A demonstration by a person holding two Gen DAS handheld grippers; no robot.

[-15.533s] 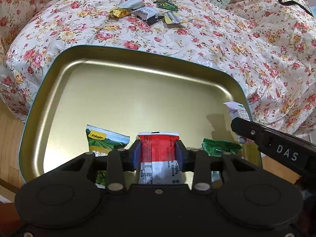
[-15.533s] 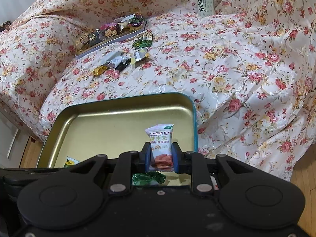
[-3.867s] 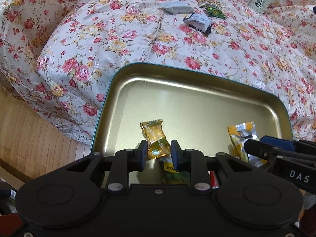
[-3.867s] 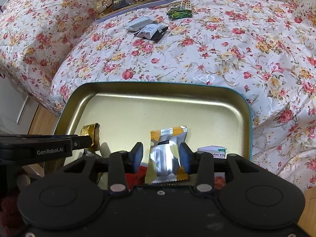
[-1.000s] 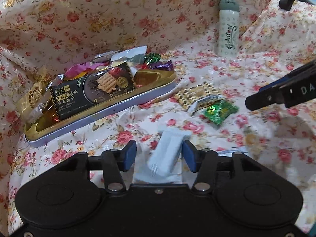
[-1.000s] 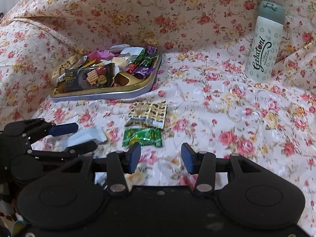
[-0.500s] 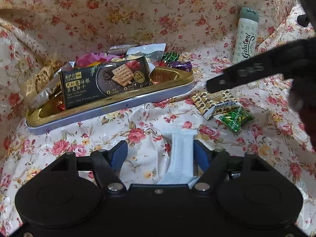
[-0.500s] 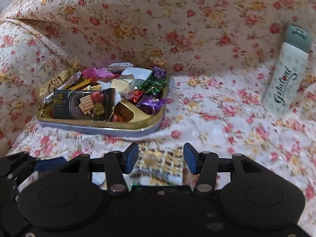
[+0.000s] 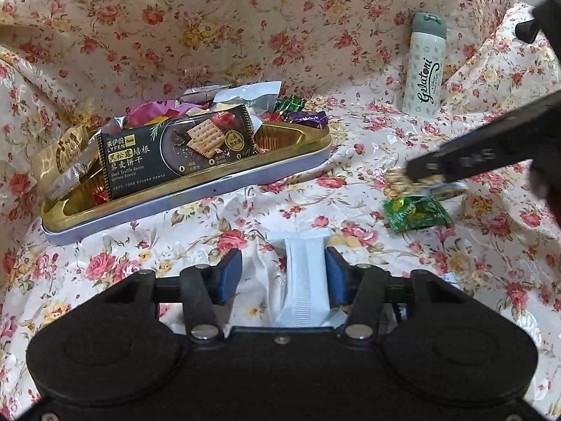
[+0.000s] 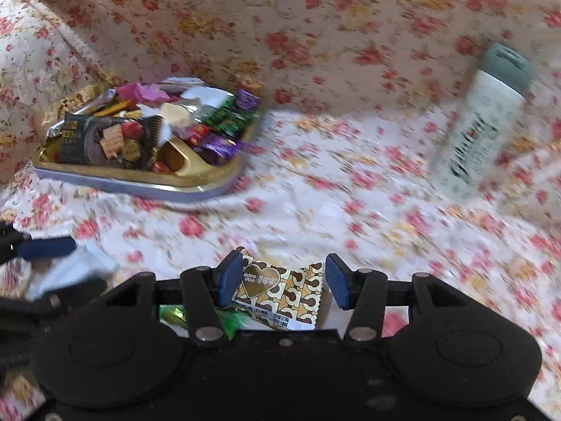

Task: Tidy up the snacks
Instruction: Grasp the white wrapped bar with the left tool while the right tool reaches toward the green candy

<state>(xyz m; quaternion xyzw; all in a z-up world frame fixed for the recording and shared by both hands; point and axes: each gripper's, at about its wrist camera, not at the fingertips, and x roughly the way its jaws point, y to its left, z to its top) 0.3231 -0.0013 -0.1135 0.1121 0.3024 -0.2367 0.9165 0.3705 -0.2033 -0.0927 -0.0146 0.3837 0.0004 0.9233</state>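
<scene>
Both grippers are down over loose snacks on the flowered sheet (image 9: 350, 231), one packet each, probably so both can be lifted together. The left gripper (image 9: 283, 273) straddles a pale blue packet (image 9: 306, 280) lying lengthwise between its fingers; the jaws are closing, the right pad at the packet's edge, the left pad with a clear gap, so no grip yet. The right gripper (image 10: 283, 280) hangs over a gold heart-print packet (image 10: 280, 291); jaws part open, packet against the left pad, right pad apart, nothing clamped. A green wrapped candy (image 9: 415, 212) lies just beside and under that packet, so it may get pinched too. The tin tray (image 9: 196, 196) behind is piled with snacks, a black biscuit pack (image 9: 178, 151) leaning on top. A white bottle (image 9: 424, 66) stands apart at the back, not involved. The right view is blurred, so edge contacts are a judgement. Next: close on each packet squarely, then lift.
</scene>
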